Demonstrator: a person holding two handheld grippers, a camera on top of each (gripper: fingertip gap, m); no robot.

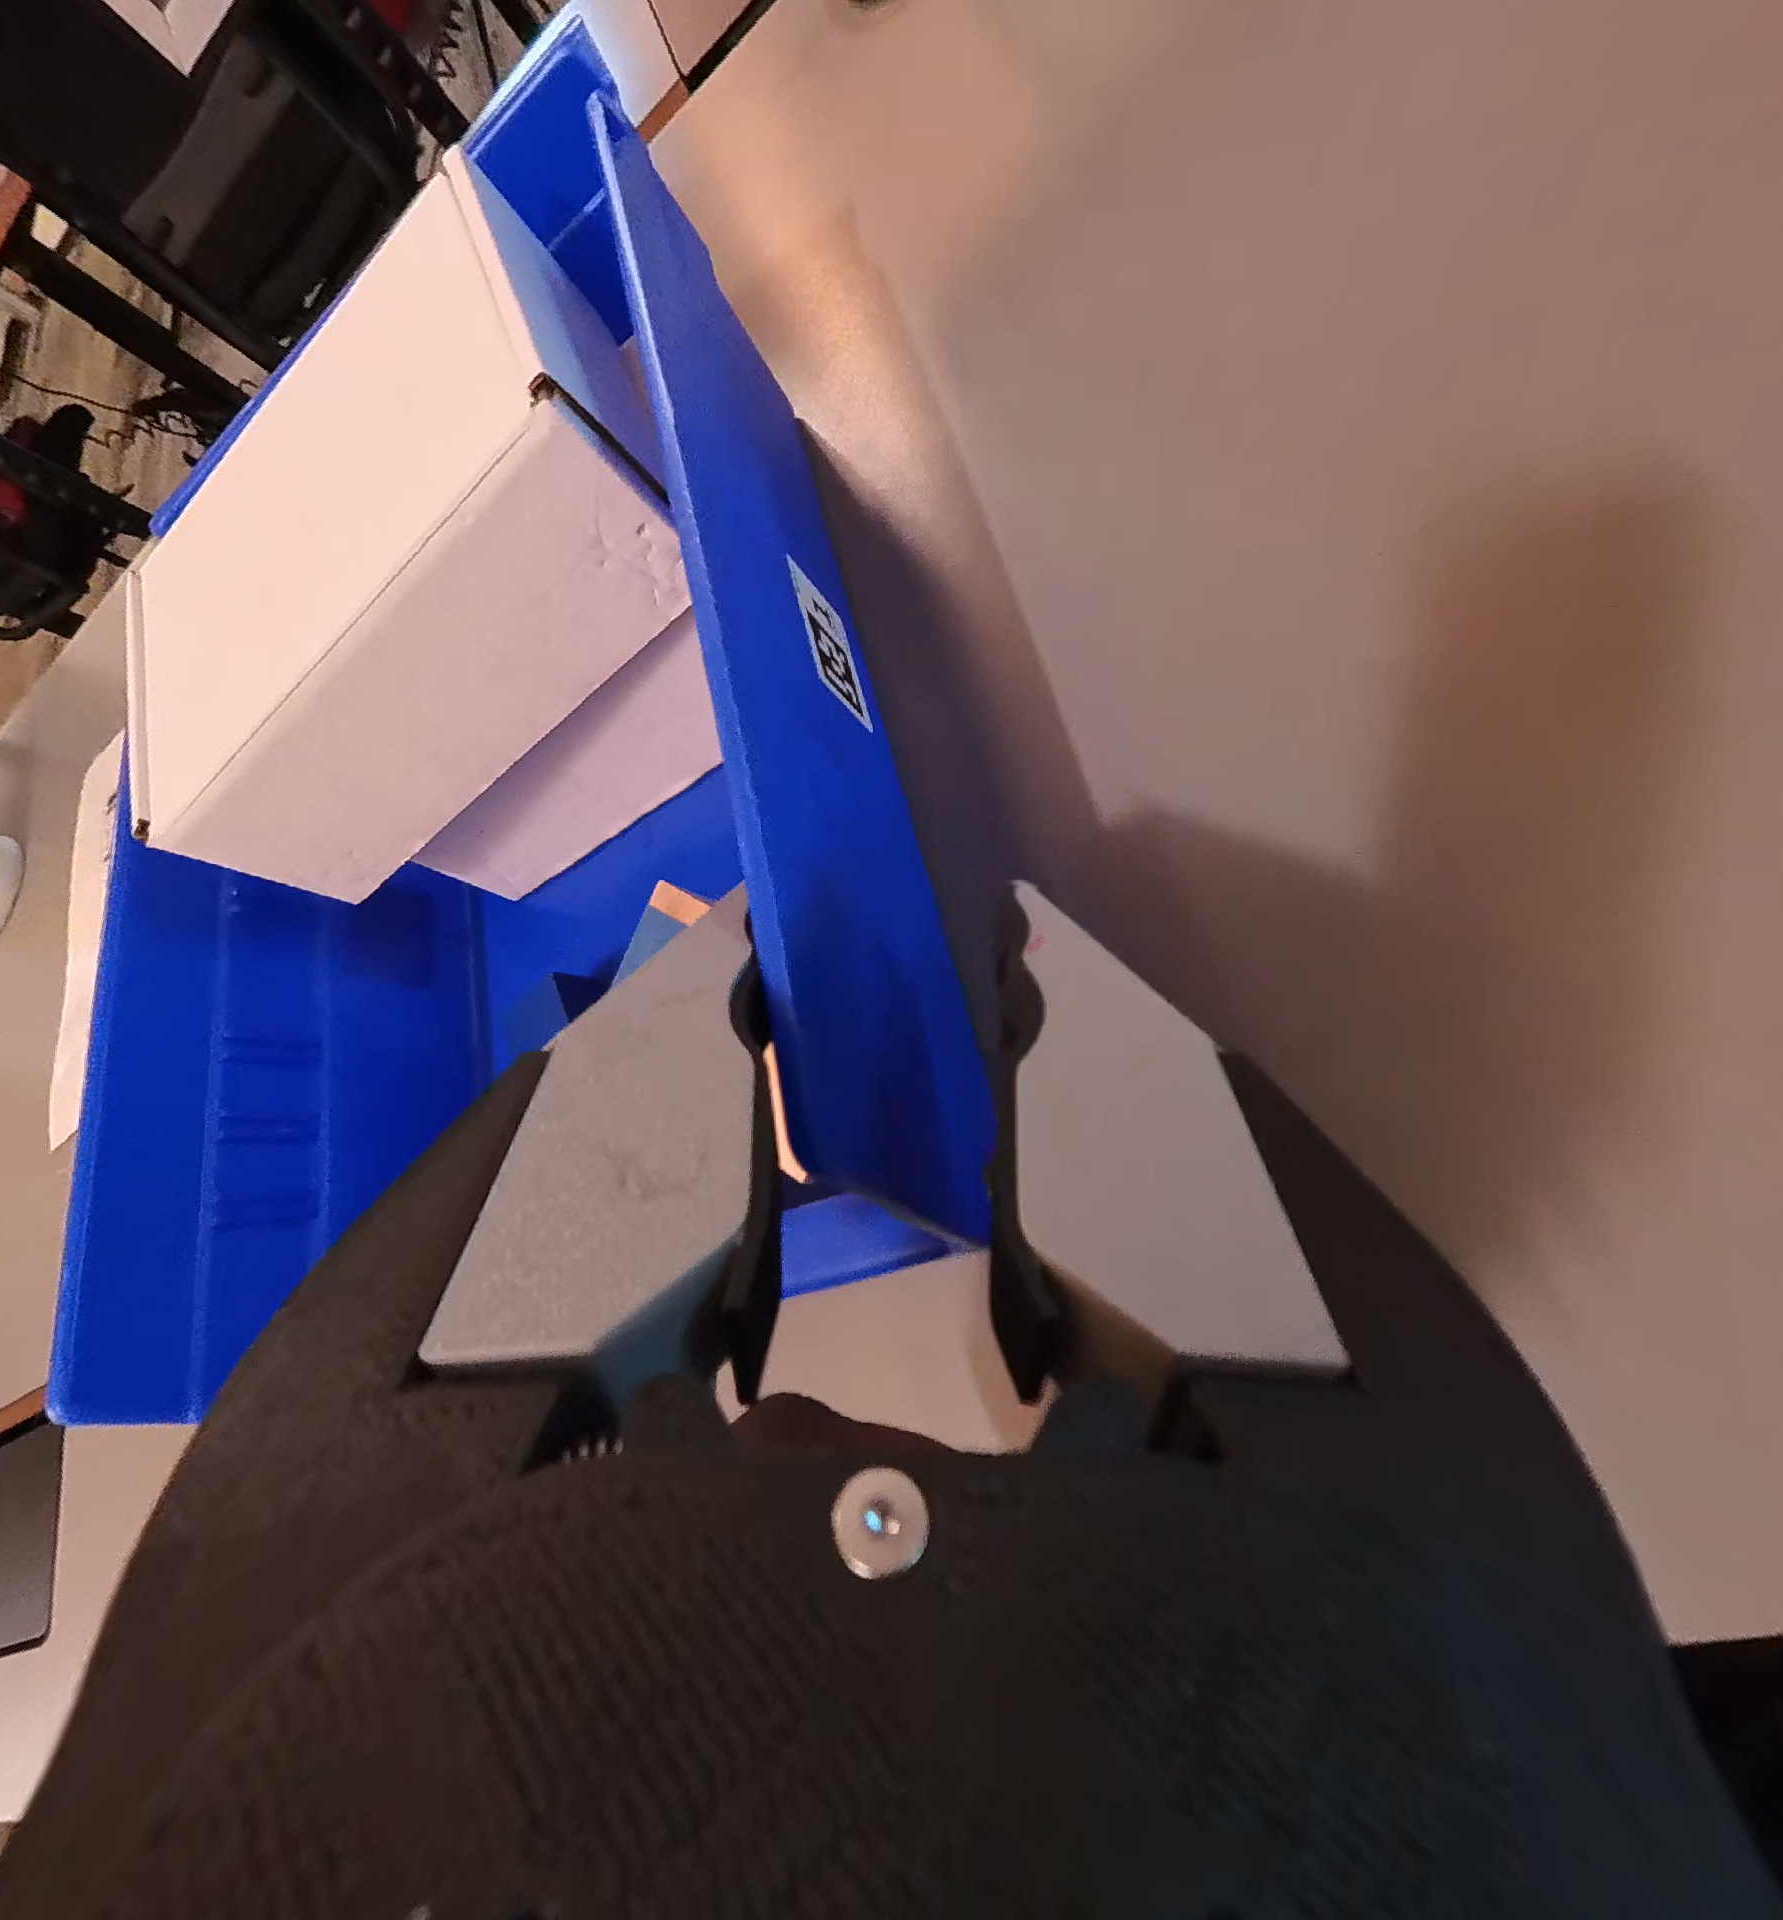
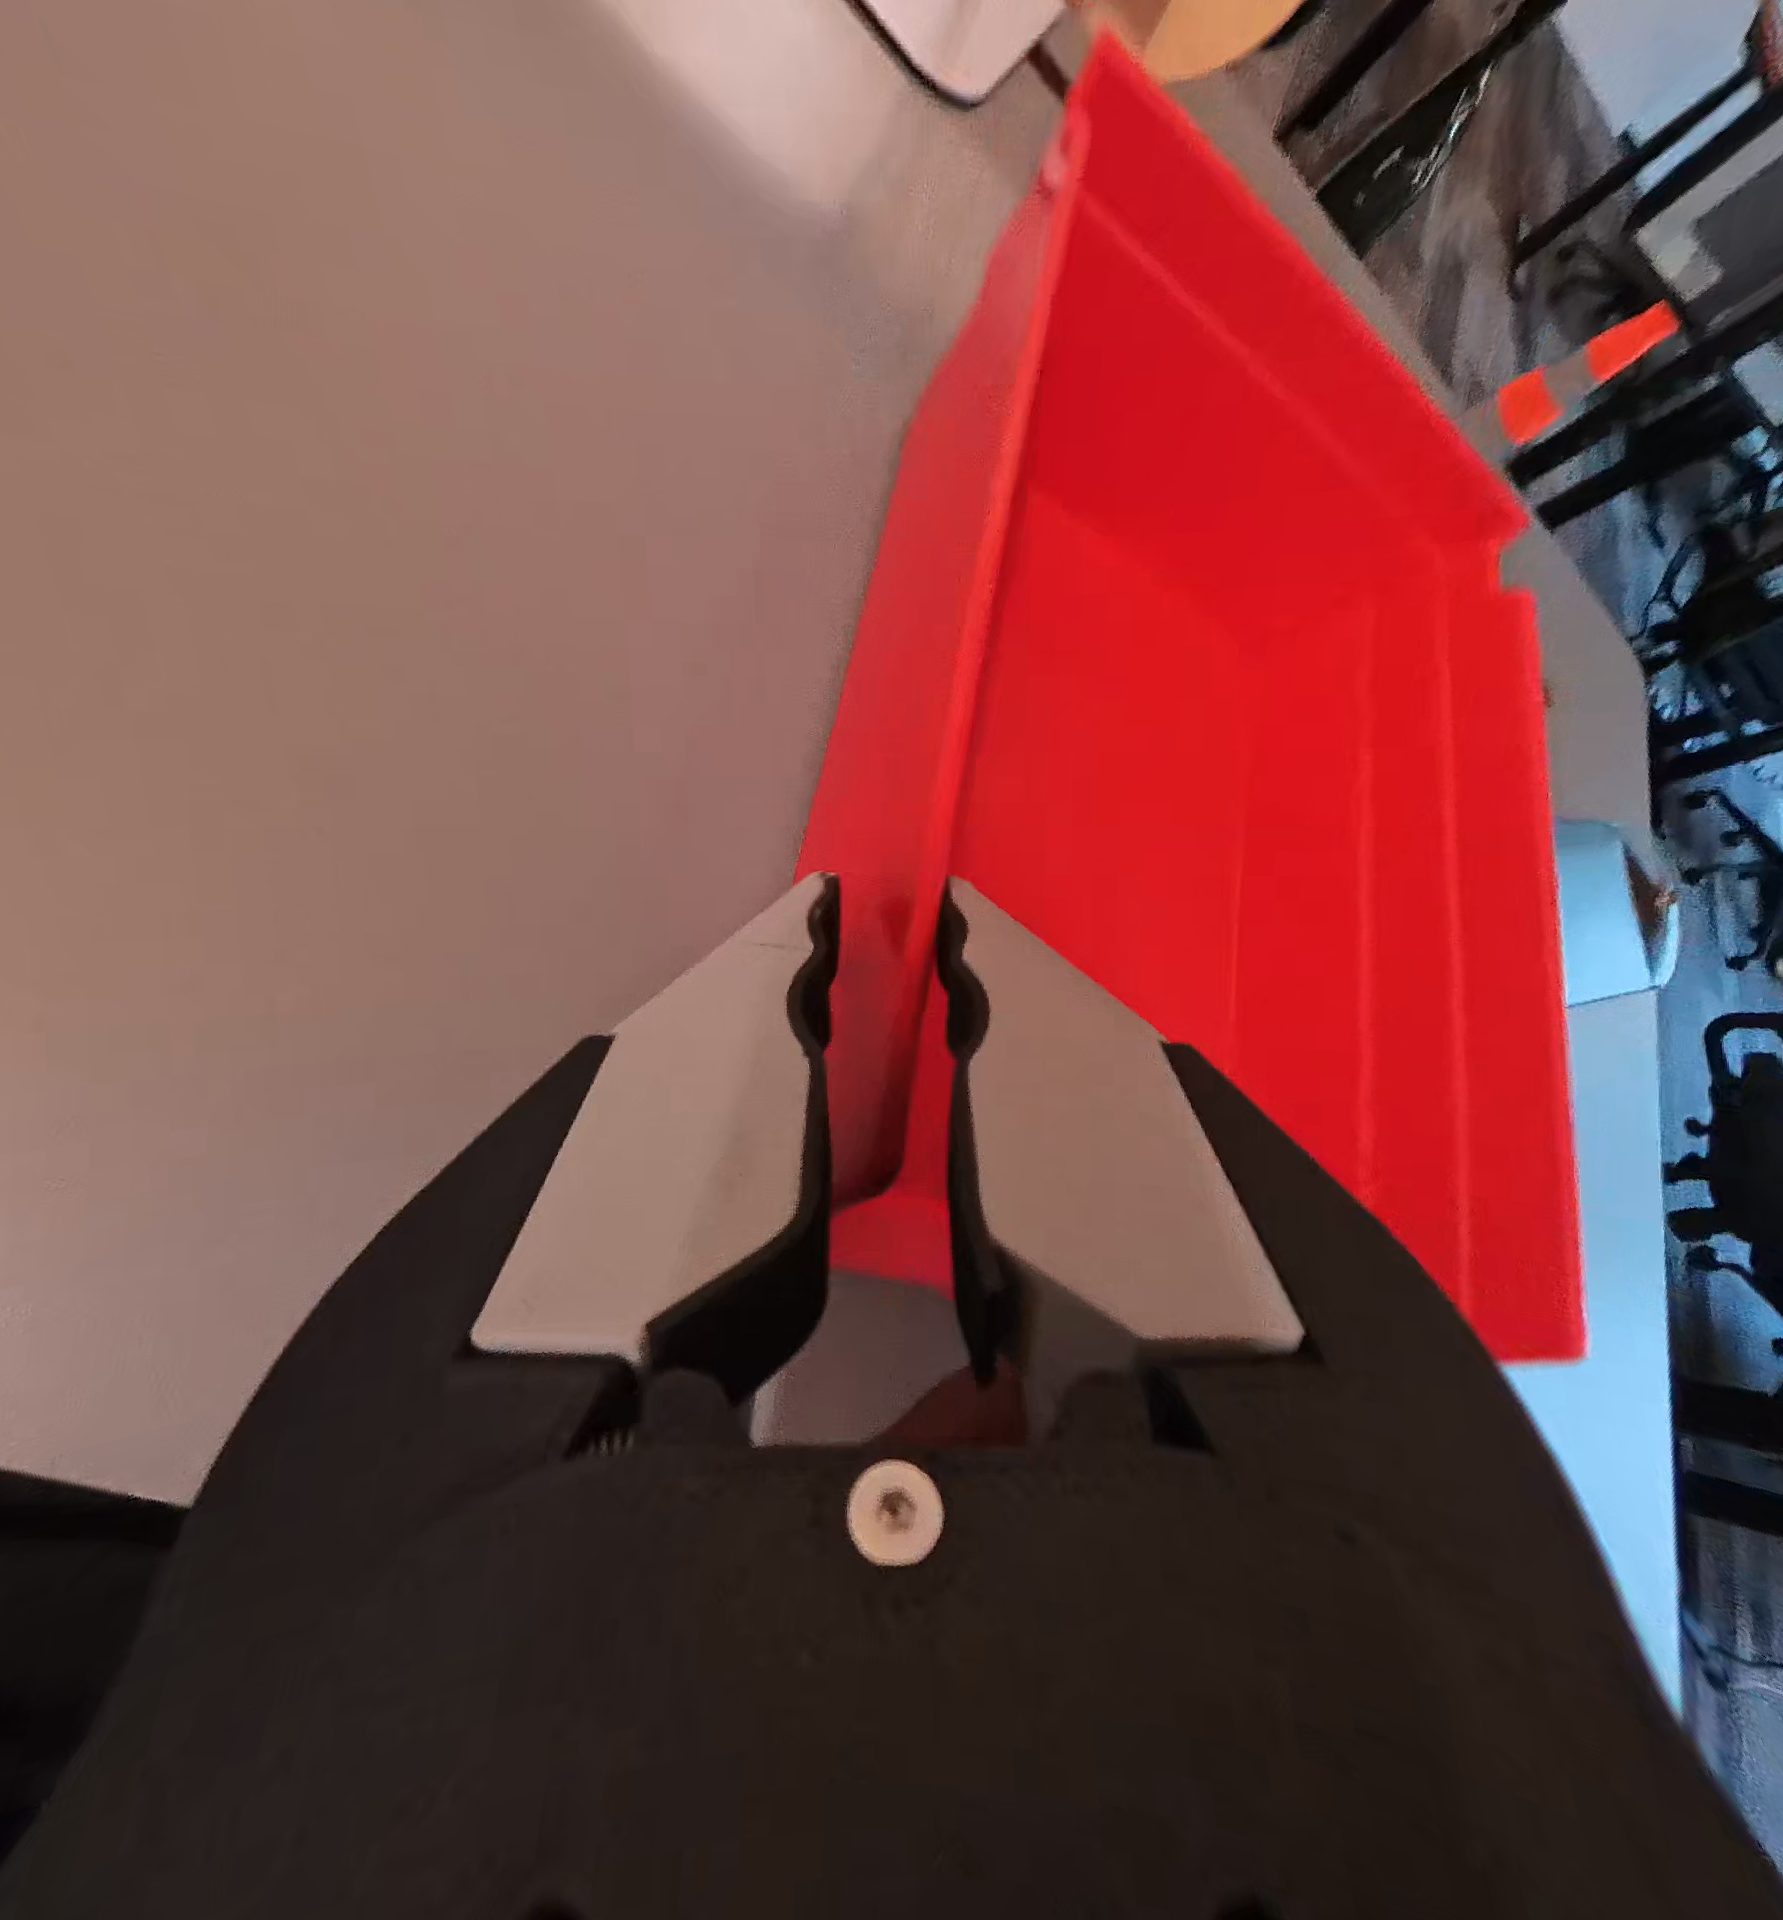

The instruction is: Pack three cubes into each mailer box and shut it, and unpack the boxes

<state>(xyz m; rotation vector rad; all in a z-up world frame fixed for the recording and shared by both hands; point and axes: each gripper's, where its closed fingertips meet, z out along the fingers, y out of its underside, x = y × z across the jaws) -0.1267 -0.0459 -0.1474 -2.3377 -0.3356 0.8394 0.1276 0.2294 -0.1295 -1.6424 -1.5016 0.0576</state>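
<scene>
The left gripper point(image 1: 871, 1049) is clenched on the near wall of the blue bin point(image 1: 825, 831), one finger inside and one outside. White mailer boxes point(image 1: 367, 582) sit stacked in that bin, shut, the top one riding above the rim; something small and tan peeks from under them, perhaps a cube, too hidden to tell. The right gripper point(image 2: 887, 997) pinches the near wall of the red bin point(image 2: 1230, 831), which looks empty.

Risks, as I judge them: a tilt or jerk of the blue bin could slide the top box over the rim. A thin-wall pinch near a corner can slip or twist. Both bins lie beside table edges, so a hard pull may drag one off.
</scene>
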